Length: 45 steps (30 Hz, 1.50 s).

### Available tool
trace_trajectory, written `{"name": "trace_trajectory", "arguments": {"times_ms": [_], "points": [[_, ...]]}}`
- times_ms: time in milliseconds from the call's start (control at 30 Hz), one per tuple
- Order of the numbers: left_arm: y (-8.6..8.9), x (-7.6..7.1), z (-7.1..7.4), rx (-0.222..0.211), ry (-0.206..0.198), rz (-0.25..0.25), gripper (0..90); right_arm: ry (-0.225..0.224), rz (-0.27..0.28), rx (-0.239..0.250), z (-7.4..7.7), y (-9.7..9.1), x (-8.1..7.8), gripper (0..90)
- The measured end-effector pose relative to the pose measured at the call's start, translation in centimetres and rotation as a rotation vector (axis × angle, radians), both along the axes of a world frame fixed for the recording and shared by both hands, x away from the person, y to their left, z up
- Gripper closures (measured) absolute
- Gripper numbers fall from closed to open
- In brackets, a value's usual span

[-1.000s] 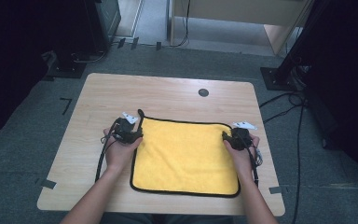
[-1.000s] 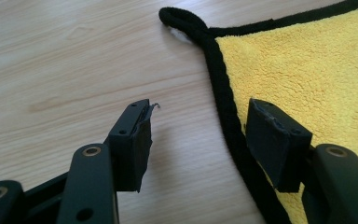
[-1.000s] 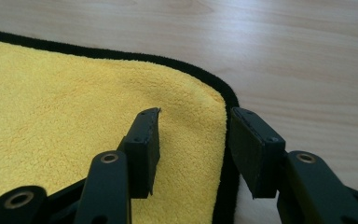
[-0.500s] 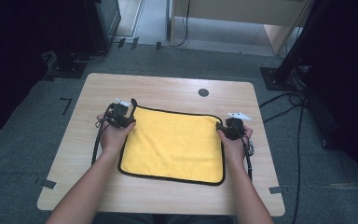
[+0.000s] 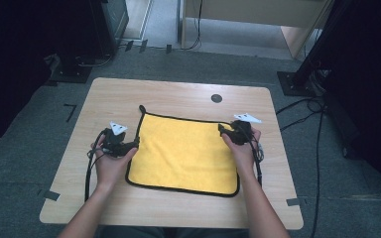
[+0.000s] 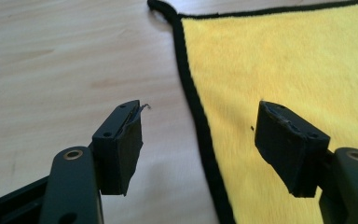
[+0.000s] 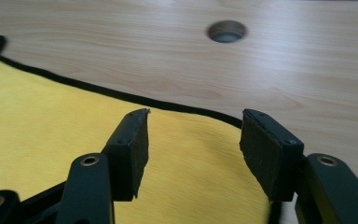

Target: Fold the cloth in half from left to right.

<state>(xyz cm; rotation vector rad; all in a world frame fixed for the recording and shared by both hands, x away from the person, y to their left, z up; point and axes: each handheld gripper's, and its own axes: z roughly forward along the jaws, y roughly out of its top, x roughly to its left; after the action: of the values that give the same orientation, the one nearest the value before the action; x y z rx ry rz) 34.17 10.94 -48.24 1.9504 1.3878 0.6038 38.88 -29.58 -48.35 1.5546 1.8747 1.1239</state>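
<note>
A yellow cloth (image 5: 183,153) with a black border lies flat on the wooden table (image 5: 178,91), its hanging loop (image 5: 141,108) at the far left corner. My left gripper (image 5: 135,144) sits at the cloth's left edge. In the left gripper view, the left gripper (image 6: 198,109) stands open astride the black border (image 6: 200,126), pads clear of it. My right gripper (image 5: 222,130) is over the far right corner. In the right gripper view, the right gripper (image 7: 194,116) is open above the cloth (image 7: 51,126). Both sets of jaws have just been opening, with nothing pinched between them.
A round cable hole (image 5: 216,98) is in the tabletop beyond the cloth, also seen ahead of the right gripper (image 7: 227,31). Dark equipment (image 5: 87,44) stands on the floor at the back left, and a black stand with cables (image 5: 307,84) at the right.
Both hands carried the cloth's far edge away from the person and laid it flat. Both grippers let go of it, and the left hand drew back toward the person.
</note>
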Motion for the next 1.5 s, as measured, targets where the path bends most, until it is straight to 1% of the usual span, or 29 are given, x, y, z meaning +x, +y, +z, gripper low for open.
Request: {"name": "trace_trajectory", "arguments": {"times_ms": [67,100,133,167,300,333,367,400,433,467,533,567,600,633,667,767,867,967,1033,1067,1133,1167,1200,1300,1333,1400,1433,1467,1500], "points": [[0.1,-0.5,-0.1,0.003,0.002,-0.003,32.6,-0.002,0.035,0.012,0.4,1.5,0.1,42.1],[0.4,-1.3,-0.3,0.002,0.003,-0.003,32.6,-0.002,0.035,0.012,0.4,1.5,0.1,42.1],[0.6,-1.9,-0.4,0.000,0.009,-0.005,32.5,-0.011,0.080,0.013,0.7,3.5,0.5,42.3],[1.1,-3.2,-0.8,-0.020,0.023,-0.013,32.6,-0.008,0.100,0.016,0.8,4.4,0.6,42.4],[1.9,-5.4,-1.5,-0.024,0.055,-0.036,32.7,-0.005,0.162,0.013,0.8,7.8,1.3,42.8],[2.1,-5.9,-1.8,-0.029,0.058,-0.040,32.8,-0.004,0.177,0.010,0.8,8.9,1.5,43.1],[2.1,-5.9,-1.8,-0.029,0.058,-0.040,32.9,-0.004,0.177,0.010,0.8,8.9,1.5,43.1],[2.2,-6.3,-2.0,-0.028,0.066,-0.047,32.9,-0.004,0.191,0.010,0.8,9.7,1.7,43.6],[2.4,-7.0,-2.3,-0.030,0.083,-0.062,32.9,0.000,0.213,0.004,0.7,11.2,2.2,44.3],[2.4,-7.3,-2.4,-0.025,0.084,-0.068,32.8,0.001,0.227,0.001,0.7,11.9,2.4,45.3],[2.4,-7.7,-2.4,-0.018,0.089,-0.075,33.0,0.000,0.235,0.001,0.6,12.4,2.6,46.0],[2.4,-8.3,-2.6,-0.007,0.091,-0.082,33.3,0.016,0.242,0.006,0.4,13.8,3.2,47.4],[2.4,-8.5,-2.7,-0.003,0.091,-0.084,33.6,0.020,0.248,0.005,0.2,14.5,3.4,48.3],[2.4,-8.5,-2.7,-0.003,0.091,-0.084,33.9,0.020,0.248,0.005,0.2,14.5,3.4,48.3],[2.3,-9.1,-2.7,0.012,0.081,-0.090,34.7,0.029,0.263,0.005,0.0,15.8,3.9,49.2],[2.1,-9.7,-2.8,0.021,0.076,-0.099,36.7,0.042,0.298,-0.004,-0.5,17.9,4.5,49.5],[1.9,-10.5,-2.9,0.019,0.054,-0.120,41.7,0.061,0.318,0.006,-0.8,19.9,5.1,49.5],[1.8,-10.8,-2.8,0.017,0.058,-0.133,50.0,0.078,0.327,0.004,-1.2,22.0,5.8,49.6],[1.8,-11.3,-2.8,0.022,0.054,-0.139,51.9,0.076,0.330,-0.002,-1.4,23.1,6.1,49.4],[1.8,-11.3,-2.8,0.022,0.054,-0.139,52.0,0.076,0.330,-0.002,-1.4,23.1,6.1,49.4],[1.8,-11.5,-2.9,0.017,0.050,-0.136,52.0,0.066,0.333,-0.006,-1.5,24.0,6.4,49.3],[1.8,-11.6,-2.9,0.015,0.050,-0.133,52.0,0.064,0.330,-0.016,-1.5,24.5,6.5,49.1],[1.8,-11.7,-2.9,0.019,0.049,-0.132,51.9,0.059,0.327,-0.048,-1.5,25.4,7.1,48.2],[1.7,-11.8,-2.9,0.018,0.048,-0.124,51.2,0.058,0.320,-0.066,-1.6,26.2,7.7,48.2],[1.6,-12.0,-2.9,0.017,0.048,-0.113,50.9,0.077,0.318,-0.065,-1.8,26.7,8.4,49.4],[1.6,-12.0,-2.9,0.017,0.045,-0.110,51.1,0.083,0.318,-0.069,-2.0,26.9,8.6,50.7],[1.5,-12.0,-2.9,0.021,0.046,-0.112,51.1,0.098,0.317,-0.075,-2.3,27.2,8.9,51.1],[1.5,-12.0,-2.9,0.018,0.048,-0.123,53.0,0.109,0.314,-0.096,-2.8,27.5,9.1,58.1],[1.5,-12.1,-2.9,0.017,0.049,-0.142,56.2,0.096,0.314,-0.111,-3.0,27.6,9.0,60.5]]}}
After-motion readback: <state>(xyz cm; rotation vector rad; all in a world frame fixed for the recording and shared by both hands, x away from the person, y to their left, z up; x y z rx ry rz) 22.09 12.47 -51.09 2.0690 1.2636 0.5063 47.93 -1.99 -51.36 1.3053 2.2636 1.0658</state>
